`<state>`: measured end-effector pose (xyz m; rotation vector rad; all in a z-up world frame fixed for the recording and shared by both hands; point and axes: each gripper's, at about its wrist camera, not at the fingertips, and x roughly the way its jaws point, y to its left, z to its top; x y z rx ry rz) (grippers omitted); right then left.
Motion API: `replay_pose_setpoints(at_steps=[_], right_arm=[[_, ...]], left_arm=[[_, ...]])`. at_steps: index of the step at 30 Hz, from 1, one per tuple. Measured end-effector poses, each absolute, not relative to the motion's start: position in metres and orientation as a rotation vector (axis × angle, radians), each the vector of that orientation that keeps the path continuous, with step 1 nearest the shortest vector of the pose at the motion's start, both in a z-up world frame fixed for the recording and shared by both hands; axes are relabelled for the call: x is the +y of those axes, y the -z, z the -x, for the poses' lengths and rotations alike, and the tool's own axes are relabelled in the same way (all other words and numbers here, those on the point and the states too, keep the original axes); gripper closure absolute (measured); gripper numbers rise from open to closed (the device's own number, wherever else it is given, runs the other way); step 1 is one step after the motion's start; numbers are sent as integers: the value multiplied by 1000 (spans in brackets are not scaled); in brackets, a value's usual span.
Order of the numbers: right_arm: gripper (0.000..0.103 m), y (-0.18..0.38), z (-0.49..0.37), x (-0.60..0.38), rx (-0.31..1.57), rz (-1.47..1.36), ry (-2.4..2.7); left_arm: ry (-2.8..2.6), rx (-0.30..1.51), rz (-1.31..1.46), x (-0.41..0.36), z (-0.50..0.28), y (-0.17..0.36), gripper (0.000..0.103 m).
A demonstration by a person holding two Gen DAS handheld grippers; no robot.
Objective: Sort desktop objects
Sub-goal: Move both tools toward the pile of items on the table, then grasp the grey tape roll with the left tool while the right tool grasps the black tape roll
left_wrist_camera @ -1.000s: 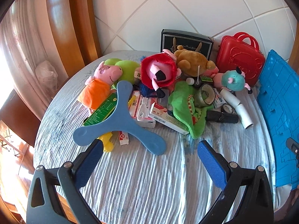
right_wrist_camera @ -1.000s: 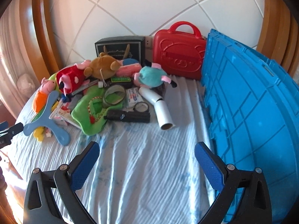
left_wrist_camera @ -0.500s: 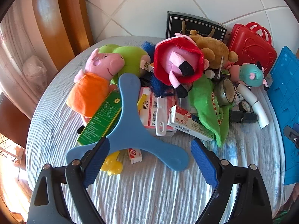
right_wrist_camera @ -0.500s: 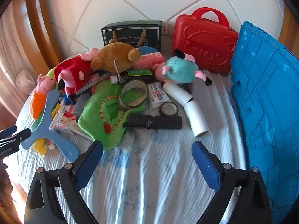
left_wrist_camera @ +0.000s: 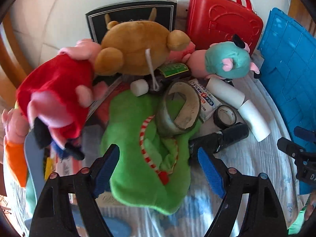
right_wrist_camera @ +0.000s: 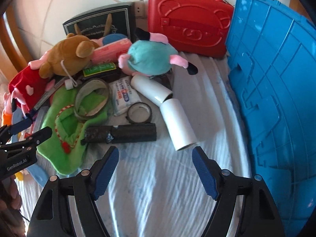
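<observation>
- Between my left tongs' (left_wrist_camera: 158, 169) spread blue pads lies the floppy green plush cloth (left_wrist_camera: 146, 158), not yet pinched.
- On that cloth rests a worn grey tape ring (left_wrist_camera: 180, 106), beside a black cylinder (right_wrist_camera: 120, 133).
- My right tongs (right_wrist_camera: 155, 169) hang open over bare striped tablecloth (right_wrist_camera: 158, 197), near a white tube (right_wrist_camera: 177, 126).

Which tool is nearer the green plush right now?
Left. The left tool is open with the green plush between its fingers; the right tool hangs open over bare cloth, off to the plush's right.
</observation>
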<state>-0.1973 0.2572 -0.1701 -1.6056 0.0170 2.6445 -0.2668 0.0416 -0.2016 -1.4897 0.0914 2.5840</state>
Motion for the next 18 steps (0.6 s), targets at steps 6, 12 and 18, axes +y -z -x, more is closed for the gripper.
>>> replay_pose_setpoints(at_steps=[6,12,18], right_arm=[[26,201,228,278,102,1663,-2622],[31,230,273,259,124,1742,-2662],[40,263,297,248,124,1839,-2621]], left_arm=[[-2525,182,1521,81,320,237,21],[-2485,239,1558,102,355,267,19],[-2457,255,1571,106,367,282,17]])
